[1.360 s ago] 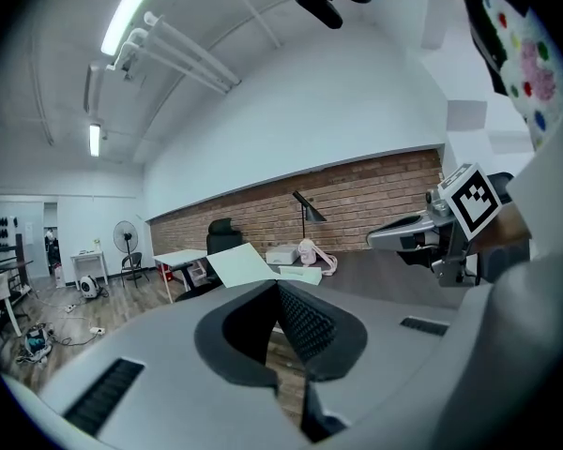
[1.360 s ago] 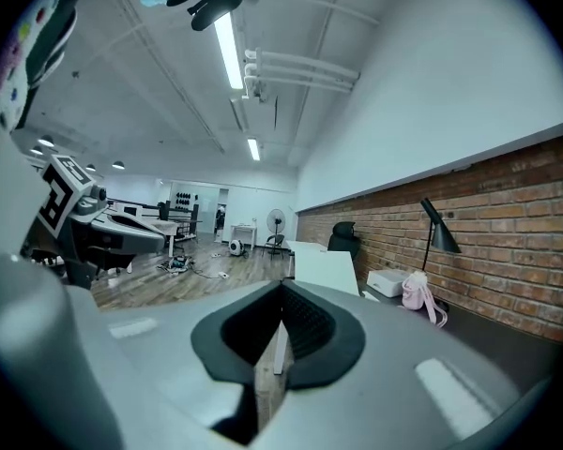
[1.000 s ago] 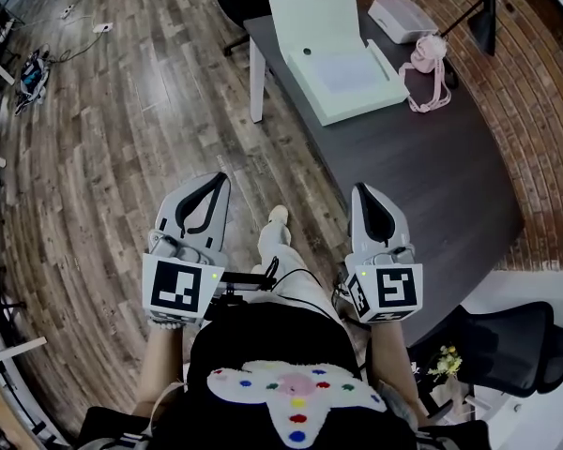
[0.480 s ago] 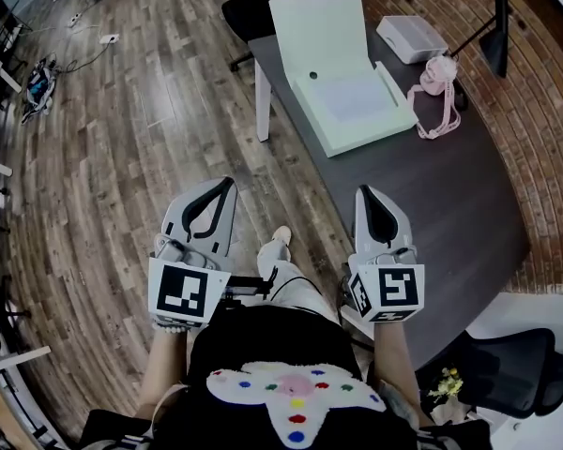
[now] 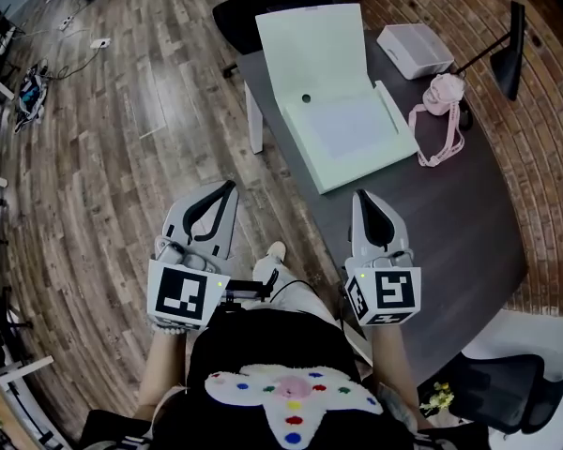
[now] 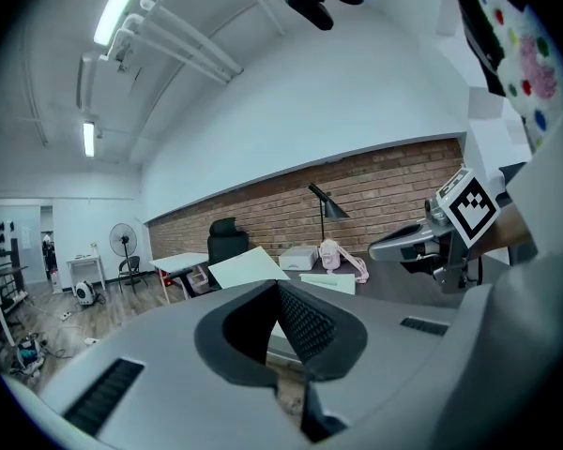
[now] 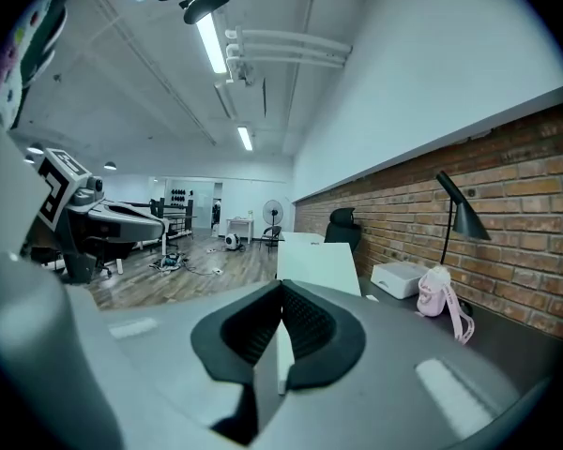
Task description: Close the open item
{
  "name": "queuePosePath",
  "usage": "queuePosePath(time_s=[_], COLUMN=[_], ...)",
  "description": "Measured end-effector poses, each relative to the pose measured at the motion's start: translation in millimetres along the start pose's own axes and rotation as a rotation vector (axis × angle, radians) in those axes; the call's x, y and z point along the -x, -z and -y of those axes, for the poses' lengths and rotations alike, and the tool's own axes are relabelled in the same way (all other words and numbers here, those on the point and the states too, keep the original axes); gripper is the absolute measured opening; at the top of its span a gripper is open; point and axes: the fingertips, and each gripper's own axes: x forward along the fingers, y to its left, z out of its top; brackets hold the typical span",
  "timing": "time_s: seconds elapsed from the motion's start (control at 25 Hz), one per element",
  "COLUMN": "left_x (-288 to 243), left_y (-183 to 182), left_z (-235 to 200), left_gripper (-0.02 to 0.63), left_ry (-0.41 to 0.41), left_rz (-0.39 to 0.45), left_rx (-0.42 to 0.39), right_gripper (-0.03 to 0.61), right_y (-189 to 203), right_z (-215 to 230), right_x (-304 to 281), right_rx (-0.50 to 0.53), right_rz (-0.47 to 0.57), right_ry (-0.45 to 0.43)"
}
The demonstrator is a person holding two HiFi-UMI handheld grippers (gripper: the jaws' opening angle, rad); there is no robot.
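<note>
An open pale green file box lies on the dark desk, its lid standing up at the far side. It also shows ahead in the left gripper view as the file box and in the right gripper view as the lid. My left gripper is over the wooden floor, left of the desk edge, shut and empty. My right gripper hovers just over the desk's near edge, short of the box, also shut with nothing in it.
A white box, a pink bottle with a strap and a black lamp sit on the desk beyond the file box. A black chair stands at the desk's far end, another chair at the lower right.
Both grippers have moved forward together toward the desk. The file box now sits nearer to them in the head view. The jaws stayed shut.
</note>
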Motion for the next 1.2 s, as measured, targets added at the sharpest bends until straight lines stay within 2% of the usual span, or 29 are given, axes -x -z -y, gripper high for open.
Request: queuePosePath(time_s=[0.16,0.32,0.48,0.8,1.2], left_x=[-41.3,-79.6,-108.9,-150.0,-205.2], left_y=[-11.9,-20.5,-20.0,-17.4,0.0], left_z=[-14.1,-25.5,-29.7,-28.9,-42.9], left_gripper=[0.003,0.003,0.003,0.003,0.003], left_ry=[0.012,0.024,0.036,0.091,0.151], left_rz=[0.011,0.01,0.001,-0.035,-0.069], left_rx=[0.04,0.046,0.039,0.029,0.015], right_gripper=[0.009,0.012,0.066,0.184,0.212], right_y=[-4.9,-5.9,6.1,50.6,126.5], right_z=[27.2,55.0,76.8,105.9,127.8], right_x=[-30.5,-56.7,-72.5,-81.9,-94.7], right_rx=[-0.027,-0.043,-0.072,-0.203,-0.38], right_rz=[0.002,-0.005,-0.036,-0.135,-0.274], right_ry=[0.018,0.042,0.074,0.159,0.315])
